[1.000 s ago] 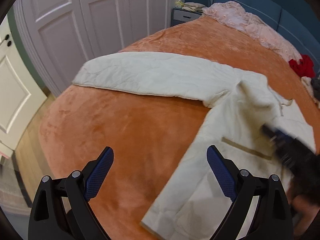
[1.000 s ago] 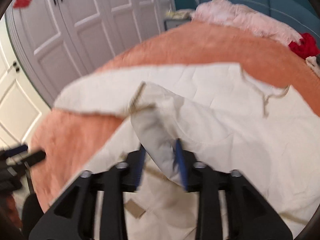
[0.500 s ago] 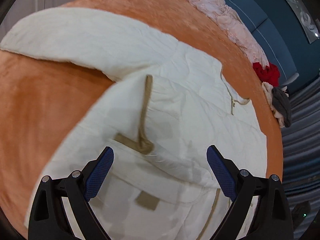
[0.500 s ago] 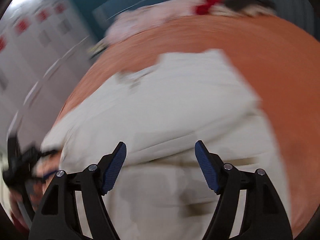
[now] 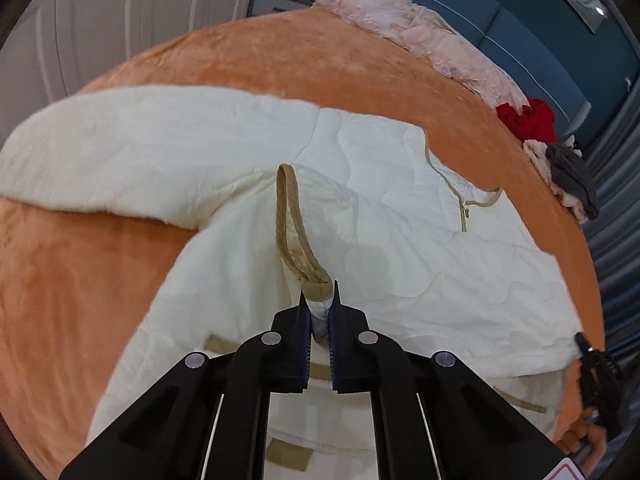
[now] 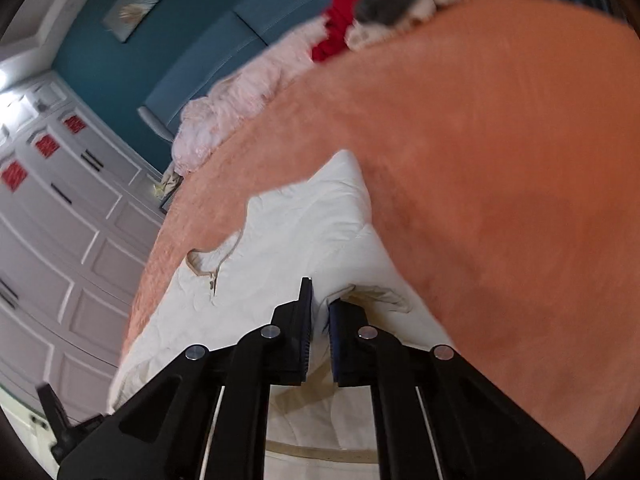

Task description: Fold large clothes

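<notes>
A cream quilted jacket (image 5: 400,220) with tan trim lies spread on the orange bed cover (image 5: 80,300), one sleeve (image 5: 140,140) stretched out to the left. My left gripper (image 5: 319,312) is shut on a tan-trimmed fold of a cuff (image 5: 316,288) over the jacket's middle, lifting it a little. In the right wrist view, my right gripper (image 6: 319,316) is closing on a bunched fold of the jacket (image 6: 300,232) at its right side, and the pads press on the cream cloth. The right gripper (image 5: 596,372) also shows at the left wrist view's right edge.
A pink garment (image 5: 420,36), a red one (image 5: 528,118) and a grey one (image 5: 572,176) lie along the bed's far edge by the blue headboard. White wardrobe doors (image 5: 100,20) stand to the left and a nightstand (image 5: 276,0) behind. Bare orange cover lies right of the jacket (image 6: 500,200).
My left gripper came in over the jacket and went from wide open to shut on the tan-trimmed cuff. My right gripper released the fold, swung right, rolled, then closed on the jacket's side.
</notes>
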Demonstrator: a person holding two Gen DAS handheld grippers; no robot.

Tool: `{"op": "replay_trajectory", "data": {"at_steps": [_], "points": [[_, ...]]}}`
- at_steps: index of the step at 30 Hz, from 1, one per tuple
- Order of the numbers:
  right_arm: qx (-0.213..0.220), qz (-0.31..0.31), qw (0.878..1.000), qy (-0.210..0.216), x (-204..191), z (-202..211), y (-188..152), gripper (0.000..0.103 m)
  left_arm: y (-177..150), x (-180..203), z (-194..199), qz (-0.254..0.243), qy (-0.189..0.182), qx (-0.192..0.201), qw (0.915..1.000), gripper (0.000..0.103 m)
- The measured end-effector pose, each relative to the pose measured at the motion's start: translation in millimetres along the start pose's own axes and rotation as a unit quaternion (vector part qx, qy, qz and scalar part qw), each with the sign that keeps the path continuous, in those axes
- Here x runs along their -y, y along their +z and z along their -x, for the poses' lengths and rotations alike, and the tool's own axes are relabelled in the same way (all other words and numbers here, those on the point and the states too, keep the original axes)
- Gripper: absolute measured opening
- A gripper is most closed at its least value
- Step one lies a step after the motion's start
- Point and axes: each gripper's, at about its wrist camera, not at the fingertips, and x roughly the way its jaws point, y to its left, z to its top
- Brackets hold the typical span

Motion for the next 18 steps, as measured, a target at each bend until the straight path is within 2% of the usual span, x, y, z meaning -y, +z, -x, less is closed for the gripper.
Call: {"op": "replay_trajectory", "data": {"at_steps": [3, 5, 9, 10, 12, 14, 15, 18], "points": [[-0.044, 0.026, 0.997, -0.066, 13.8, -25.1, -17.4, 0.007, -13.3, -0.3, -26.6, -0.01, 0.019, -0.026, 0.9994, 0.005], [-0.055, 0.039, 0.994, -0.081, 18.9, -34.8, -28.7, 0.008, -26.8, -1.4, -41.7, -0.017, 0.035, -0.032, 0.9988, 0.007], [-0.053, 0.058, 0.991, -0.107, 12.2, -32.4, -25.9, 0.016, -38.9, 2.4, -44.4, -0.04, 0.049, 0.016, 0.9979, 0.012], [-0.046, 0.06, 0.99, -0.121, 8.0, -24.7, -24.6, 0.022, -42.2, 2.8, -45.1, -0.046, 0.052, 0.027, 0.9972, 0.012], [-0.012, 0.072, 0.987, -0.142, -7.5, -2.2, -26.1, 0.022, -44.7, 2.3, -46.1, -0.051, 0.052, 0.037, 0.9967, 0.012], [0.025, 0.101, 0.986, -0.131, -35.2, 18.0, -31.8, 0.022, -45.6, 0.7, -45.8, -0.049, 0.049, 0.04, 0.9968, 0.013], [0.027, 0.114, 0.986, -0.118, -48.8, 20.4, -35.8, 0.024, -45.9, 0.1, -45.8, -0.049, 0.048, 0.043, 0.9968, 0.013], [-0.011, 0.181, 0.982, -0.06, -104.4, 6.3, -60.2, 0.024, -46.7, -0.5, -46.4, -0.047, 0.043, 0.052, 0.9966, 0.014]]}}
